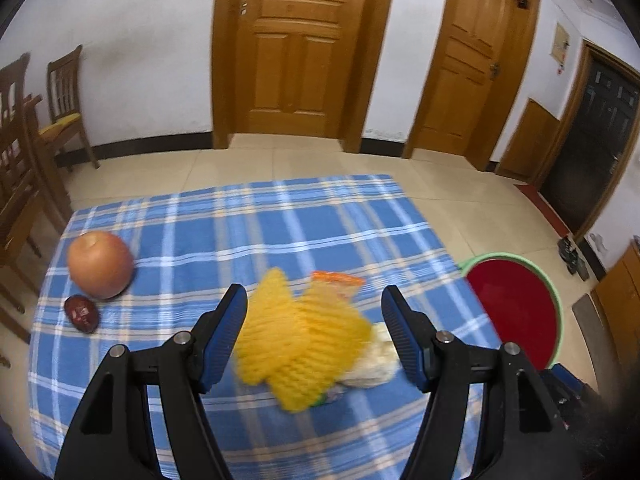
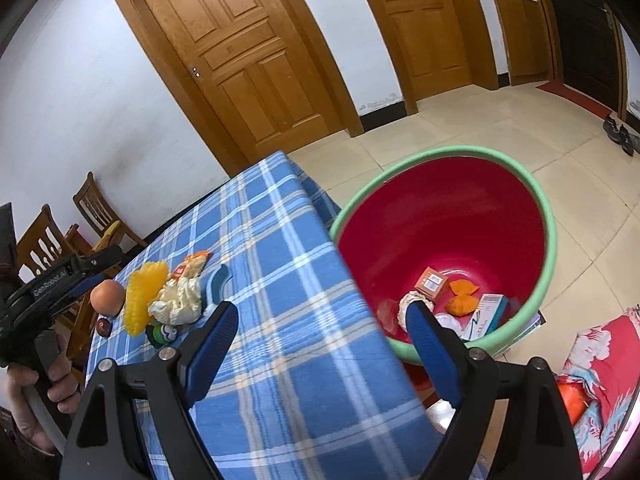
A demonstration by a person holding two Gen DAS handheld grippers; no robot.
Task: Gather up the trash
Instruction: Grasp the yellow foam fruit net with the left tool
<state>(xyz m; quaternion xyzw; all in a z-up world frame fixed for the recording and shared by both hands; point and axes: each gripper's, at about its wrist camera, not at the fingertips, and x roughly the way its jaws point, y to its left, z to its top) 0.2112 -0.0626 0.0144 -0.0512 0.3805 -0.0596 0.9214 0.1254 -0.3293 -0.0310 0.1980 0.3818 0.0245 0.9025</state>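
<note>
Open left tongs [image 1: 314, 308] frame crumpled yellow foam netting [image 1: 292, 336].

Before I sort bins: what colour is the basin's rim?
Light green rim, red inside; clearest in the right wrist view.

Left wrist view: you look from above the near edge of the checked tablecloth [image 1: 280, 232], angled down and toward the panelled door [image 1: 296, 48], with the yellow foam net [image 1: 296, 336] close below the lens and the red basin [image 1: 516, 304] at the cloth's right edge. Right wrist view: you look from the cloth's right-hand side, tilted down over the corner of the tablecloth [image 2: 280, 264] and into the basin [image 2: 440, 208], which lies near. Both views share the cloth, the foam net [image 2: 140, 296], the basin and the door [image 2: 240, 60].
</note>
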